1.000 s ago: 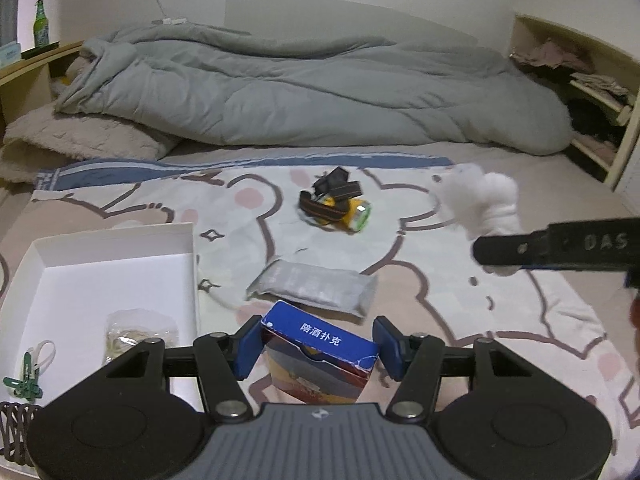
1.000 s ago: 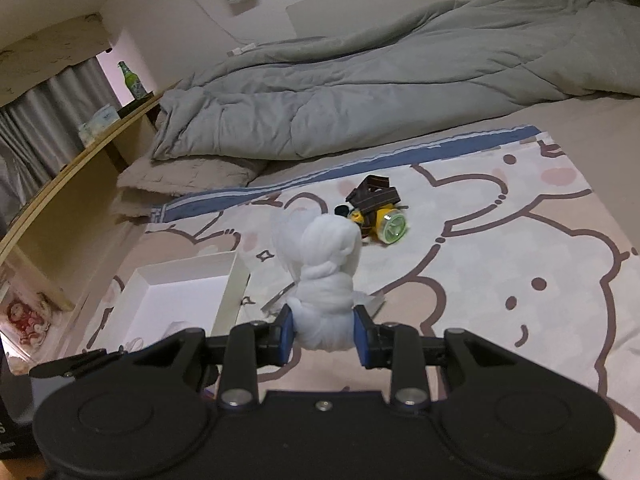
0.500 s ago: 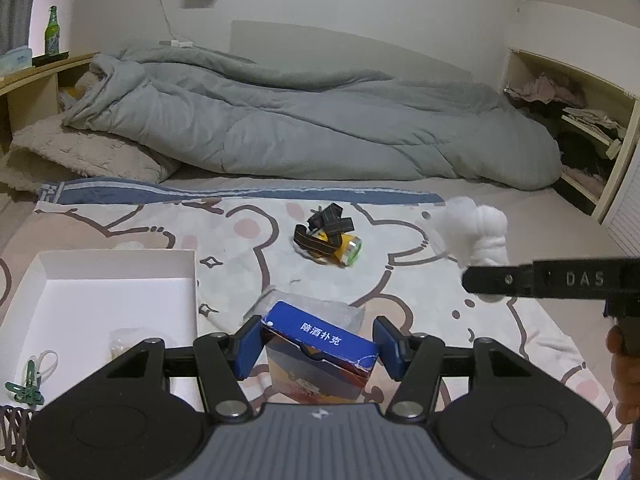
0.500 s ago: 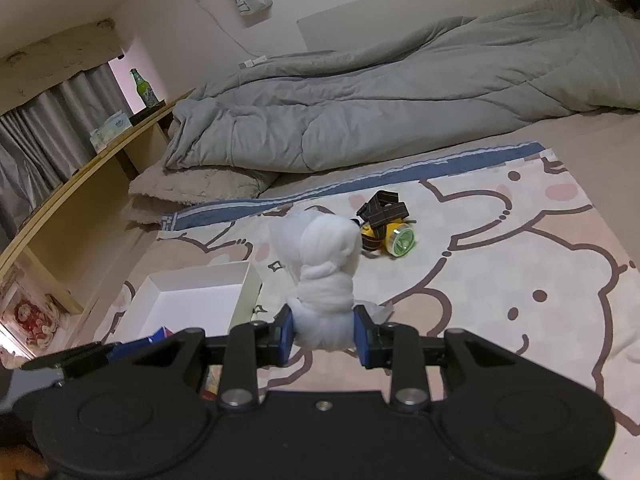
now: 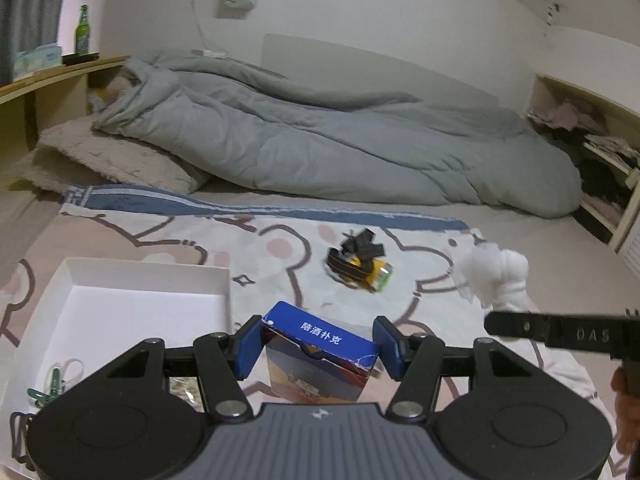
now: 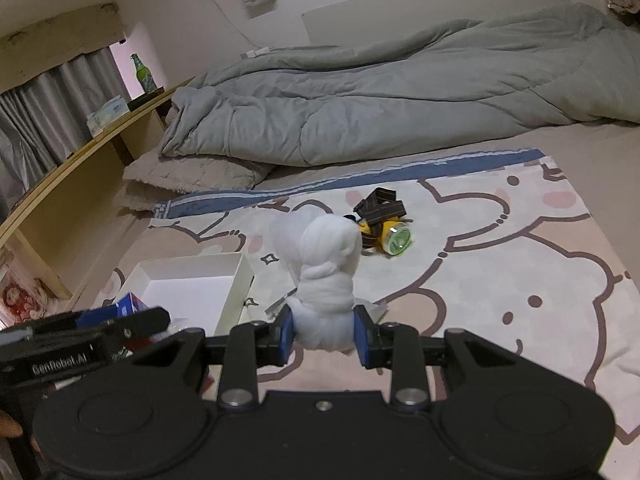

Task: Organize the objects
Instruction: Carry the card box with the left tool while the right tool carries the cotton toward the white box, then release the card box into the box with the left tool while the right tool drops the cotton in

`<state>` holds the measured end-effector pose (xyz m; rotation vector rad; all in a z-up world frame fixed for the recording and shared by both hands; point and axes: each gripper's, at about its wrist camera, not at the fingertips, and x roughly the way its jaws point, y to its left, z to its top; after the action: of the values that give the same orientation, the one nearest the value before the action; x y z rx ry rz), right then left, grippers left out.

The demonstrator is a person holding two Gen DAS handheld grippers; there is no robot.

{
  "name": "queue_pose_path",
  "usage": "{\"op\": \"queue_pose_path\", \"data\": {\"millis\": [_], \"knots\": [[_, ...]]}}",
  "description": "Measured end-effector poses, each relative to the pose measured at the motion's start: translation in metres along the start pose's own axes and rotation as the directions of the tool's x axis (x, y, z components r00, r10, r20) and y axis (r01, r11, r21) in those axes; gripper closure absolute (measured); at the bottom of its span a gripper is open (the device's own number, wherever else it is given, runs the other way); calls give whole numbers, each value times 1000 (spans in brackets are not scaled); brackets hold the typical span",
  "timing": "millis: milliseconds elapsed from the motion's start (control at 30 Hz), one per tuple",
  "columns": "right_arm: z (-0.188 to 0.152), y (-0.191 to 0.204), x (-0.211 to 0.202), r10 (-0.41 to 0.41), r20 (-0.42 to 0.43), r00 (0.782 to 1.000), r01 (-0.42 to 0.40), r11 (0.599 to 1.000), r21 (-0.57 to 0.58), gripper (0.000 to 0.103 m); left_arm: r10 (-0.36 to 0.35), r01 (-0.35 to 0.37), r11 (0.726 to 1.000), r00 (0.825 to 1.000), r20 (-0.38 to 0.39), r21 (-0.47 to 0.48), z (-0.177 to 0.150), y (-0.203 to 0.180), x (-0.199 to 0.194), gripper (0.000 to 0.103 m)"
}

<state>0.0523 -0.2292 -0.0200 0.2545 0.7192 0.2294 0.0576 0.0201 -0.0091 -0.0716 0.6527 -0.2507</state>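
My left gripper (image 5: 318,344) is shut on a blue playing-card box (image 5: 320,354) and holds it above the bed, just right of the white open box (image 5: 148,276). My right gripper (image 6: 324,336) is shut on a white cloth bundle (image 6: 326,276), held up in the air; the bundle also shows in the left wrist view (image 5: 494,276). A yellow headlamp with a dark strap (image 5: 360,264) lies on the cartoon sheet beyond both grippers and shows in the right wrist view (image 6: 386,228). The white box (image 6: 236,276) holds a green clip (image 5: 50,384) and a small clear packet.
A crumpled grey duvet (image 5: 320,140) and a pillow (image 5: 112,160) fill the back of the bed. A wooden shelf (image 5: 48,80) with a green bottle (image 5: 83,30) runs on the left. Open shelves with clothes (image 5: 592,140) stand at the right. A silver packet (image 6: 280,304) lies under the bundle.
Both grippers have risen and tilted up with their loads still held. The silver packet has dropped out of the left view behind the card box. The left gripper now shows in the right view.
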Motion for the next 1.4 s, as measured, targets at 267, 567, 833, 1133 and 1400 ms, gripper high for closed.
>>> {"op": "queue_pose_path", "data": {"millis": [267, 567, 833, 1133, 1400], "knots": [[3, 31, 20, 21, -12, 1000, -21, 999, -45, 71, 80, -78, 995, 997, 22, -67, 12, 42, -3, 43], [5, 71, 48, 53, -29, 998, -55, 994, -94, 71, 183, -180, 973, 983, 8, -147, 19, 97, -2, 43], [-3, 104, 68, 83, -64, 994, -93, 982, -164, 71, 271, -271, 945, 962, -24, -182, 19, 137, 7, 43], [-17, 140, 88, 134, -130, 982, -163, 955, -247, 71, 361, -379, 912, 923, -132, -157, 14, 166, 31, 43], [-27, 157, 104, 141, -175, 975, -187, 940, -286, 71, 353, -386, 919, 897, -265, -82, 0, 174, 52, 43]]}}
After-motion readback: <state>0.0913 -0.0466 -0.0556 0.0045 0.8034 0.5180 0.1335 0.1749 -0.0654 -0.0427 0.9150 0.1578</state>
